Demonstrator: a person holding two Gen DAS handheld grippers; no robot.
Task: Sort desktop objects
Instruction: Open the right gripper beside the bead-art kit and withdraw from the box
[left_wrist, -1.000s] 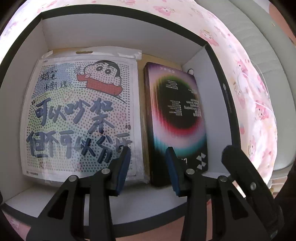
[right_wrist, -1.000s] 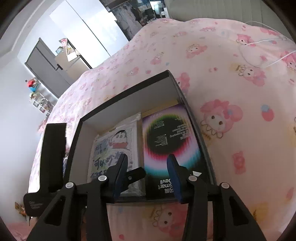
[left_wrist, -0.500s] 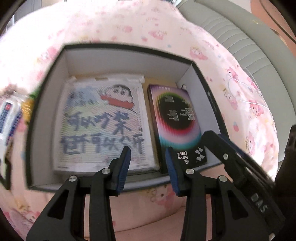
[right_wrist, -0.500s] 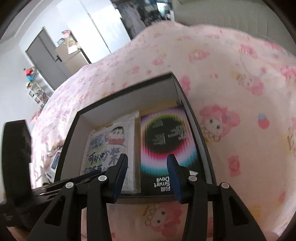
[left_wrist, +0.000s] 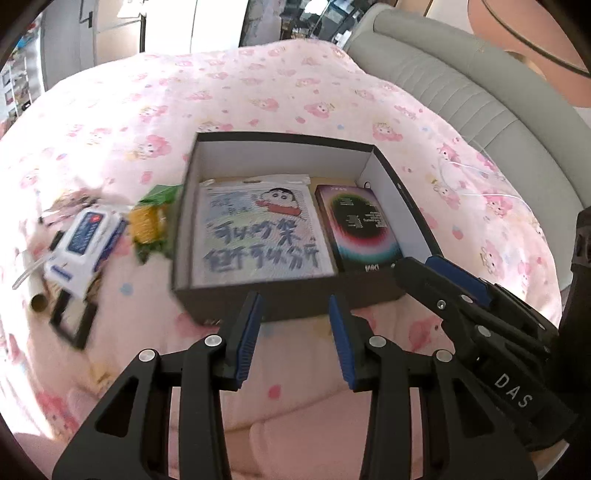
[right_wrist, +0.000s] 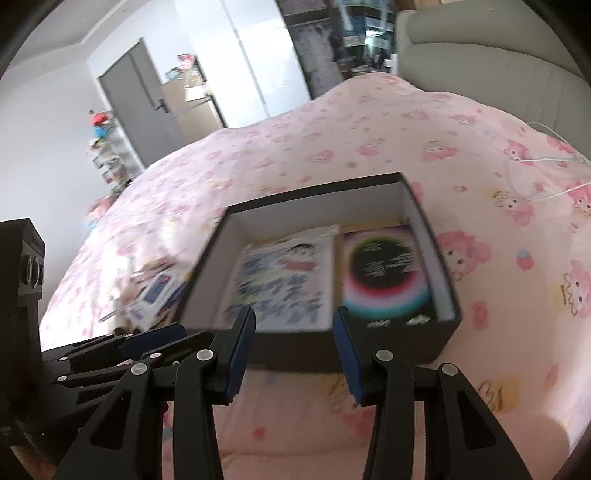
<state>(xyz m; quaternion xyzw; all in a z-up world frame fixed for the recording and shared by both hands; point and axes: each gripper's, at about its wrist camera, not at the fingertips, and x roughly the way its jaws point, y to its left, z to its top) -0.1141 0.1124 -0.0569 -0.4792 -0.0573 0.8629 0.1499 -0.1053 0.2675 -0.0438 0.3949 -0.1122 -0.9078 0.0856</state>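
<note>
Both grippers hover over the bed in front of the box, fingers apart and empty.

The black box (left_wrist: 295, 299) sits on the pink bedspread (left_wrist: 258, 96), just beyond the left gripper (left_wrist: 295, 339) and the right gripper (right_wrist: 293, 350). Inside lie a cartoon-print packet (left_wrist: 258, 236) on the left and a dark rainbow-ringed pack (left_wrist: 360, 229) beside it on the right. Left of the box, well clear of the fingers, lie a yellow-green packet (left_wrist: 151, 221) and a blue-white pack (left_wrist: 86, 240).
</note>
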